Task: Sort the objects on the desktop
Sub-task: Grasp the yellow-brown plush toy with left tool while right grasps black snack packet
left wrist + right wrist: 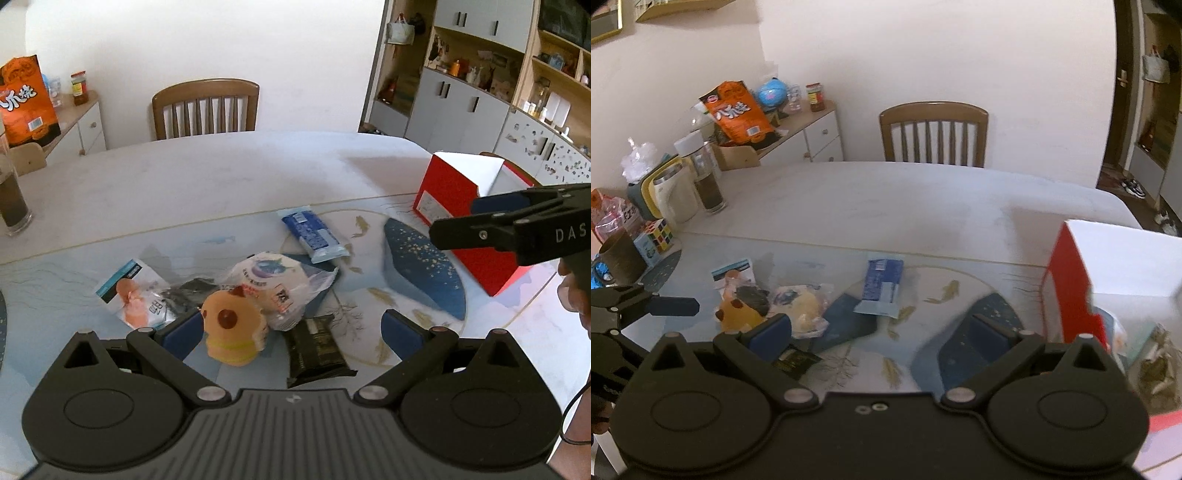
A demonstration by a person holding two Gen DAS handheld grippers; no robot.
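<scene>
The left claw was held wide open and empty, just above the burger toy. The right claw, likewise open and empty, was poised beside the red box. The toy would best be centred between the pads, clear of the wrapped bun touching it.

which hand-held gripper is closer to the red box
Right. The right hand-held gripper is open just beside the red box, while the left hand-held gripper is open over the snack pile, farther away.
</scene>
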